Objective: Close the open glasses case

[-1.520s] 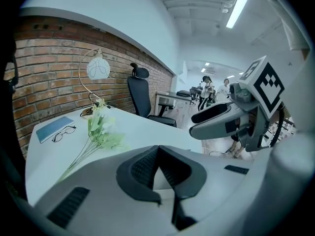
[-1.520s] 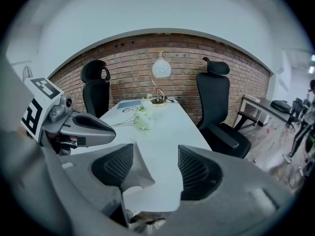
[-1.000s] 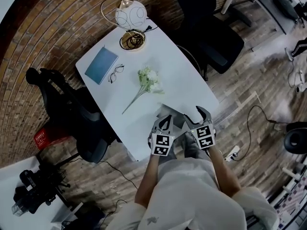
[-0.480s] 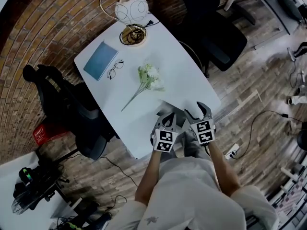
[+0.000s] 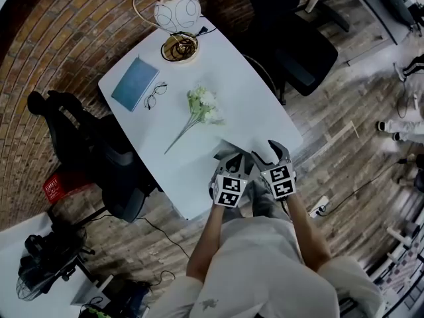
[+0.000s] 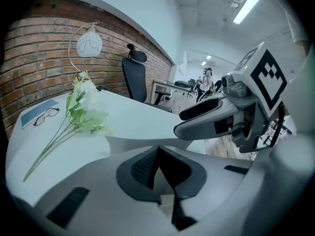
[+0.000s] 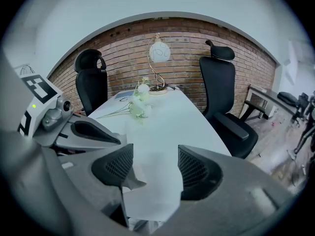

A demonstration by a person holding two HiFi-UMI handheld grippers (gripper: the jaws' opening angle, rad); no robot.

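The pale grey glasses case (image 5: 228,148) lies open at the near edge of the white table (image 5: 252,105), mostly hidden under both grippers. In the left gripper view its flap (image 6: 142,144) spreads just beyond the jaws. My left gripper (image 5: 233,160) (image 6: 160,170) has its jaws pressed almost together, with a pale sliver of the case pinched between the pads. My right gripper (image 5: 269,152) (image 7: 155,166) stands open with the case (image 7: 152,191) between its spread fingers, not touching either pad. The two grippers sit side by side, tips nearly meeting.
A bunch of white flowers (image 5: 202,108) lies mid-table. A pair of glasses (image 5: 154,95) and a blue book (image 5: 135,83) lie at the far left, with a globe lamp (image 5: 177,12) at the far end. Black office chairs (image 5: 291,45) (image 5: 99,158) flank the table.
Both grippers have crept slightly farther over the table's near edge and stayed close together. The right jaws remain spread and the left jaws remain pressed together.
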